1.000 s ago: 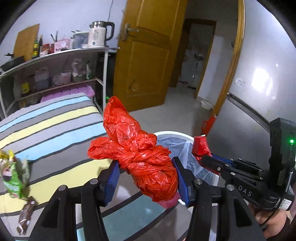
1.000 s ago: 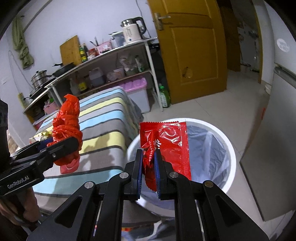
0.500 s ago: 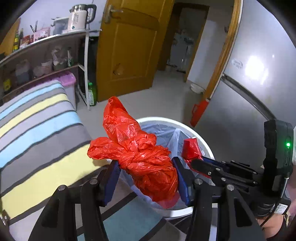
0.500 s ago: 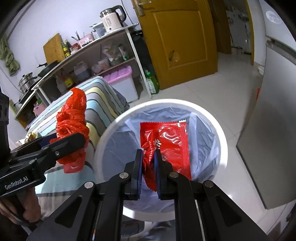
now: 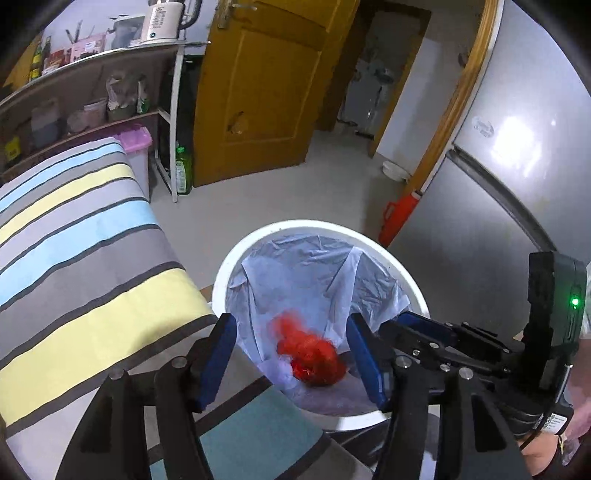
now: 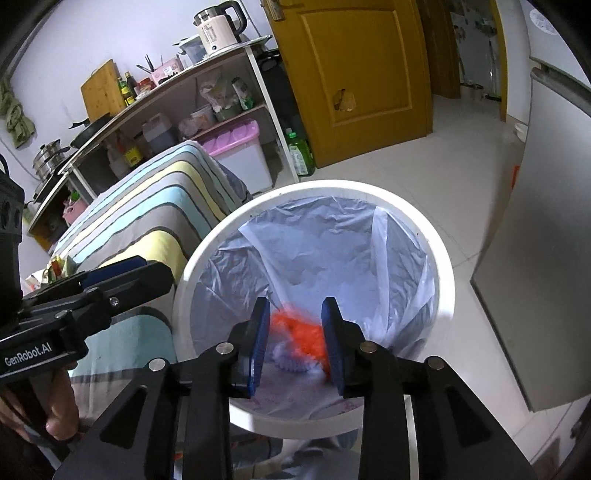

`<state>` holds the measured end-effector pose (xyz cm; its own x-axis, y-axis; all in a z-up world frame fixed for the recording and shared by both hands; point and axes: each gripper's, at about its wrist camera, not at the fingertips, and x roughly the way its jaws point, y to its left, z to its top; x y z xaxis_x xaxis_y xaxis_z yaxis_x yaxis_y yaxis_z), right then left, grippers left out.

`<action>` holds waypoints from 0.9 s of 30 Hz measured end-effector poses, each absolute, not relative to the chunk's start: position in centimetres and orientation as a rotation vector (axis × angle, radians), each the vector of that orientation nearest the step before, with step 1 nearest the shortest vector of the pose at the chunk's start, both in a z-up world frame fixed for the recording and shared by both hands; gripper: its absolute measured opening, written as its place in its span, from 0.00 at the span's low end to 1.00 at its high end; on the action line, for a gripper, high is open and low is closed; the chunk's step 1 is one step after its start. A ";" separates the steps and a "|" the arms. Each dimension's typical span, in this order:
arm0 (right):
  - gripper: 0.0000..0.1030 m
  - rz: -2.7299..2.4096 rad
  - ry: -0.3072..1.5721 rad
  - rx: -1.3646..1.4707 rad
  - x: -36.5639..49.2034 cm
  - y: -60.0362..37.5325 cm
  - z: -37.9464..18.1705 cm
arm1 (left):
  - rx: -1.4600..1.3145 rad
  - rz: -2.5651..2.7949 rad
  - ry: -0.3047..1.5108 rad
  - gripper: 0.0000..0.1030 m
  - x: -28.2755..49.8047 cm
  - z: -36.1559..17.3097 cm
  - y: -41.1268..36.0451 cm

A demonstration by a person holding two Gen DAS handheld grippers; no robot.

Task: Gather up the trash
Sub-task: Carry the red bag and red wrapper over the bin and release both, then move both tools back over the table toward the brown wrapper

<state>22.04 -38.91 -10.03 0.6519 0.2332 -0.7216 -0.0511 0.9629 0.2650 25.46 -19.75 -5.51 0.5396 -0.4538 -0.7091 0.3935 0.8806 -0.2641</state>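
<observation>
You have two hand-held grippers in view: the left hand-held gripper [image 5: 291,354] and the right hand-held gripper [image 6: 295,341], each with two blue-padded fingers spread apart and nothing between them. You see one white trash bin [image 6: 441,273] with one pale liner bag [image 6: 314,251] inside. In it lies one red plastic bag [image 5: 308,354], blurred. One striped bed [image 5: 74,258] stands beside the bin. You can count one kettle [image 6: 218,27], one green bottle [image 6: 301,155], one pink-lidded storage box [image 6: 236,155], one yellow door [image 6: 354,74] and one fridge [image 5: 517,177].
</observation>
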 end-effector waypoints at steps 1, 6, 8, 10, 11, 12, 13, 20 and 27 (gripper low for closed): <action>0.29 0.161 0.839 0.230 21.9 -38.9 -9.7 | -0.086 -0.501 0.854 0.60 25.0 -5.2 -19.4; 0.29 0.166 0.794 0.224 20.9 -38.7 -8.2 | -0.123 -0.475 0.774 0.60 23.0 -3.2 -17.5; 0.29 0.177 0.776 0.218 20.4 -38.2 -7.4 | -0.135 -0.450 0.748 0.60 22.1 -2.5 -16.4; 0.29 0.188 0.760 0.213 20.0 -37.7 -6.9 | -0.148 -0.436 0.732 0.59 21.5 -2.0 -15.4; 0.29 0.199 0.748 0.206 19.7 -37.3 -6.4 | -0.155 -0.432 0.726 0.59 21.1 -1.8 -15.0; 0.29 0.207 0.740 0.202 19.5 -36.9 -6.1 | -0.161 -0.421 0.716 0.59 20.6 -1.5 -14.3; 0.29 0.216 0.734 0.199 19.4 -36.6 -5.9 | -0.163 -0.410 0.709 0.60 20.3 -1.3 -13.9; 0.29 0.272 0.703 0.142 18.1 -33.1 -4.2 | -0.187 -0.366 0.657 0.60 17.3 0.3 -10.2; 0.29 0.313 0.670 0.067 16.4 -29.3 -2.5 | -0.184 -0.312 0.611 0.59 14.6 1.0 -6.5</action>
